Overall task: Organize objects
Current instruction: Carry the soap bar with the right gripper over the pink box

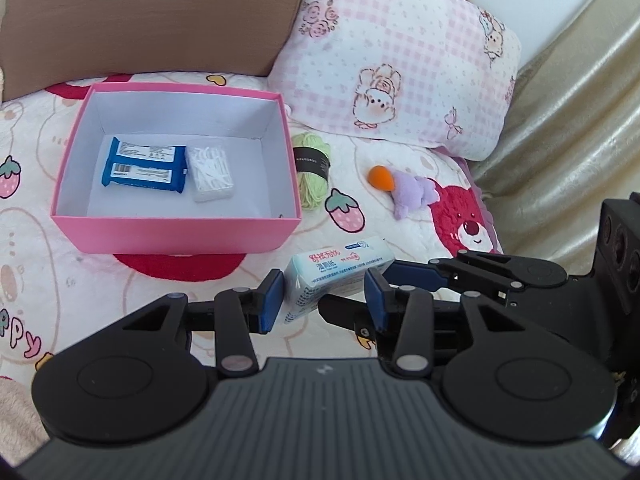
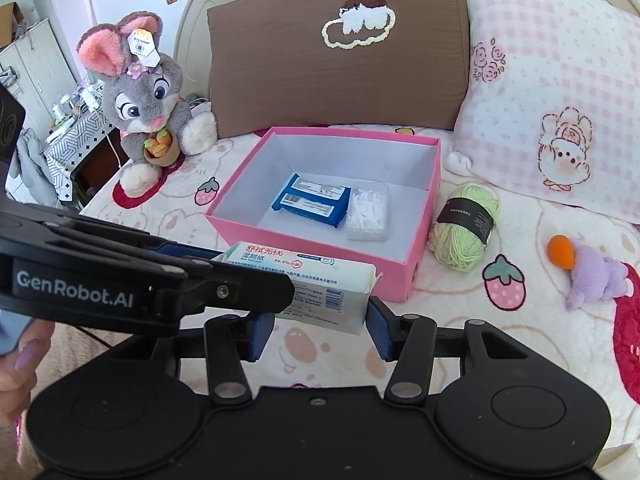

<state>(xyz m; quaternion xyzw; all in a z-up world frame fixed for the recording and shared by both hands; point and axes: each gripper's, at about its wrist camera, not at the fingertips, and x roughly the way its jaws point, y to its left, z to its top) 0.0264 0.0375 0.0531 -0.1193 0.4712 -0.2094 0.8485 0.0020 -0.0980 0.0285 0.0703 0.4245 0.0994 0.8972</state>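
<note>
Wet-wipe pack (image 2: 304,284): a soft white plastic pouch with red and blue print, held off the bed just short of the near wall of the pink box (image 2: 424,200). Both tools have it. The left gripper (image 1: 326,296) is clamped across one end, blue pads pressing the film on either side. The right gripper (image 2: 320,320) appears closed across the other end; its right pad sits against the pack's edge, while its left pad is partly hidden behind the other tool's arm.

Handling, by judgement: light to moderate in weight, pliable, with a slick wrapper that dents under pressure. A pinch across the short ends, as now, suits it; a one-sided hold would likely let it sag or slip. It is not fragile.

Box contents: a blue packet (image 1: 144,166) and a clear case of floss picks (image 1: 210,172) lie side by side toward the back, leaving bare floor along the front.

Still outside the box: a ball of green yarn (image 2: 466,232) touching the box's right wall, and a small purple plush with an orange tip (image 2: 592,272) well apart.

Surface: a soft quilted bedspread (image 2: 440,320) printed with strawberries, uneven and yielding. Behind it stand a brown cushion (image 2: 320,60), a pink checked pillow (image 2: 560,80) and a grey rabbit plush (image 2: 148,96). The room is brightly lit.
</note>
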